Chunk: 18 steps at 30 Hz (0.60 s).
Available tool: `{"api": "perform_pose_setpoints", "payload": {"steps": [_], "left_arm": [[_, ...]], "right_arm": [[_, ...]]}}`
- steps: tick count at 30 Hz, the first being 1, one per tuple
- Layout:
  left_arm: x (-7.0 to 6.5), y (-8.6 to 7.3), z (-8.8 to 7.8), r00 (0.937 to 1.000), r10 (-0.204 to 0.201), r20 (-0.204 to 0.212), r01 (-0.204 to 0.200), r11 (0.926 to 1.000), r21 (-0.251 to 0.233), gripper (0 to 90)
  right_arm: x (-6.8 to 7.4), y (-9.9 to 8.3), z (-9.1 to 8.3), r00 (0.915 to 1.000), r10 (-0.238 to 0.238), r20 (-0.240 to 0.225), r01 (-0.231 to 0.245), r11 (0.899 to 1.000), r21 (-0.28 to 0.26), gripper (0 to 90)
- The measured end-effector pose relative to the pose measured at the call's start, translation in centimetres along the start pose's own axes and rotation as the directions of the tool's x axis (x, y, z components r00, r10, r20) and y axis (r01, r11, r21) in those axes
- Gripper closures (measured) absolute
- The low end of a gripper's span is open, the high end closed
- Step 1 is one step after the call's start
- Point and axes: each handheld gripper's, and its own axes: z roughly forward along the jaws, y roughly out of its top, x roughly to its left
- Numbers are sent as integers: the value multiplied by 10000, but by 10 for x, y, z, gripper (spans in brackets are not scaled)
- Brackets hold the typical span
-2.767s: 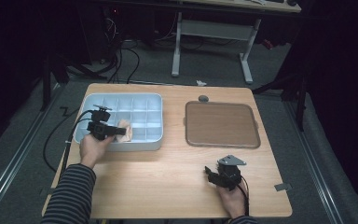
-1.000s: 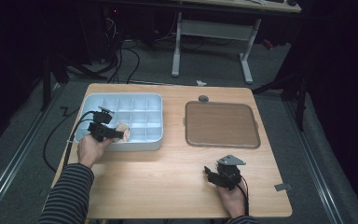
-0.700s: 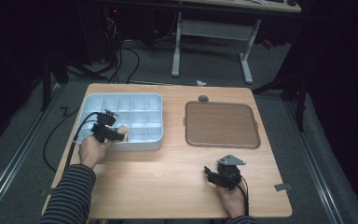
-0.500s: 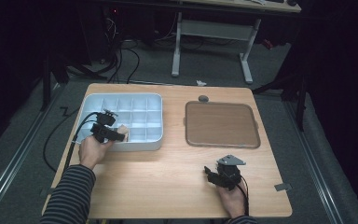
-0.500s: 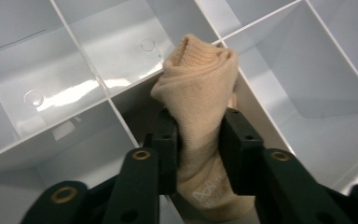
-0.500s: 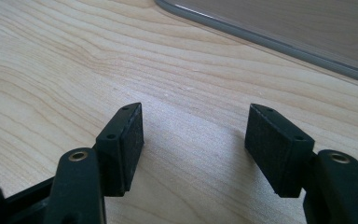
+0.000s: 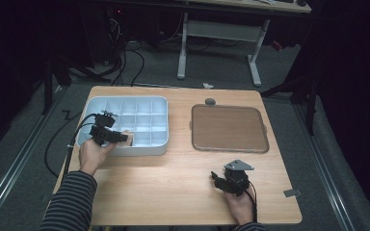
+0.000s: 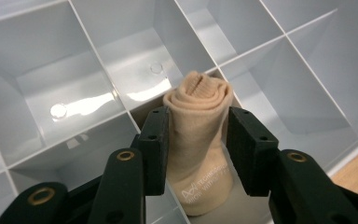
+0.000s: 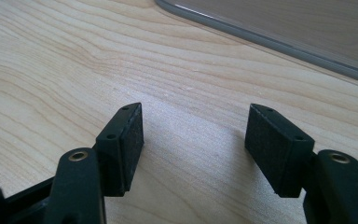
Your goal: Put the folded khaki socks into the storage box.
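Observation:
A rolled beige sock (image 8: 198, 140) stands on end in a near-row compartment of the pale blue divided tray (image 7: 125, 101). My left gripper (image 8: 198, 126) straddles it. Its jaws have just been opening, and the pads now rest loosely at the sock's sides without squeezing it. In the high view, the left gripper (image 7: 120, 137) reaches over the tray's near wall, with the sock (image 7: 128, 138) at its tips. My right gripper (image 9: 193, 126) lies on the bare wood with its jaws open and nothing between them. The right gripper (image 7: 220, 179) sits near the table's front edge.
A shallow brown tray (image 7: 229, 127) lies at the right half of the wooden table (image 7: 164, 178); its edge (image 9: 279, 23) crosses the right gripper view. A small grey knob (image 7: 210, 101) sits behind it. The blue tray's other compartments (image 8: 98, 60) hold nothing.
The left hand has sunk slightly toward the tray's near wall with the sock at its tips. The right hand has not moved.

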Motion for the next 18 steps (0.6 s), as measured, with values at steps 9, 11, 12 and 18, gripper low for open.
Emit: {"api": "perform_pose_setpoints", "payload": {"steps": [9,11,12,18], "left_arm": [[0,1,4,9995,-117,-308,114,9999,-120,819],[1,1,7,9993,-134,-363,135,9999,33,844],[1,1,8,9991,-121,-398,124,9999,78,848],[3,0,19,9983,-141,-568,171,9985,525,855]], "right_arm": [[0,0,0,10000,-11,-1,11,10000,0,369],[0,0,0,10000,-10,-1,10,10000,1,369],[0,0,0,10000,-12,-1,12,10000,-2,369],[0,0,0,10000,-14,-2,14,10000,1,368]]}}
